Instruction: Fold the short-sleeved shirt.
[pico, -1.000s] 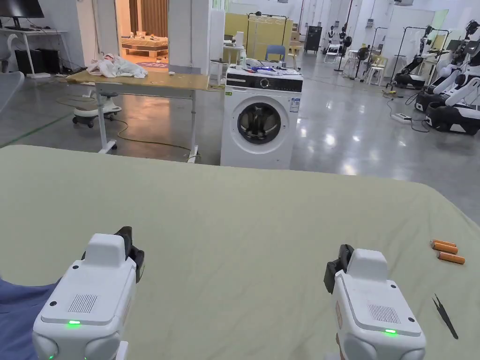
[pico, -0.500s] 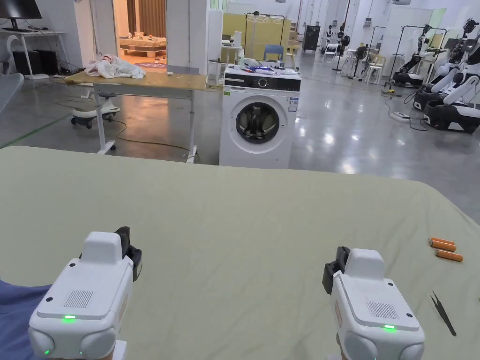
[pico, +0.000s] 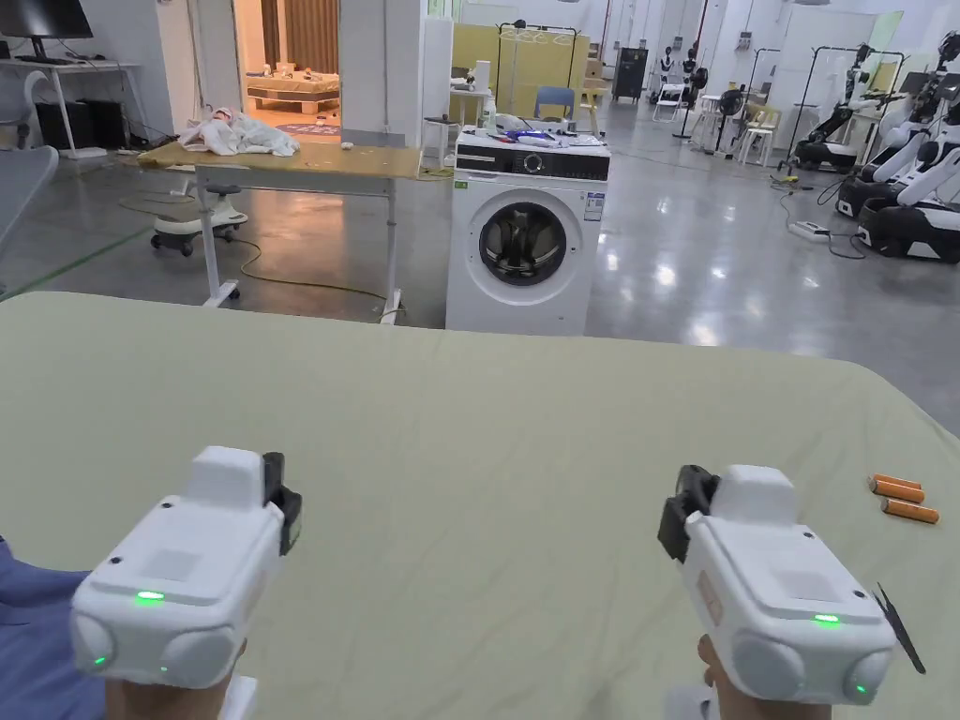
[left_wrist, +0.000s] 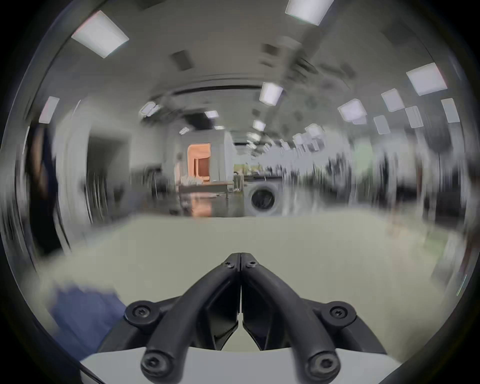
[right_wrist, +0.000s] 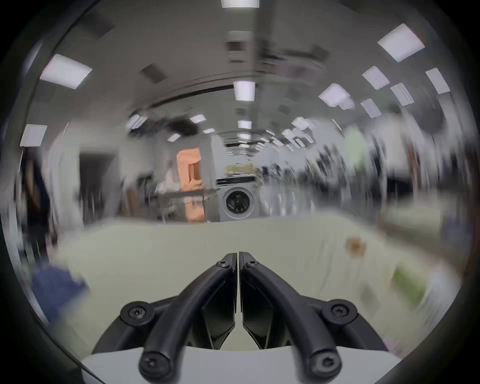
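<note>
Left tool (left_wrist: 240, 256) and right tool (right_wrist: 238, 254), both held above the pale green surface (pico: 487, 450); in each gripper view the jaws stand together with nothing between them. The blue shirt (pico: 33, 628) lies at the near left edge of the surface, just left of and behind the left tool (pico: 281, 497), touching neither tool; it appears as a blurred blue patch (left_wrist: 78, 311) low and left in the left gripper view. Two orange cylinders (pico: 900, 499) and black tweezers (pico: 902, 623) lie to the right of the right tool (pico: 689, 511). Compared with half a second ago, both tools sit slightly higher and farther forward in the head view, the right one now overlapping the tweezers; the gripper views are motion-blurred.
</note>
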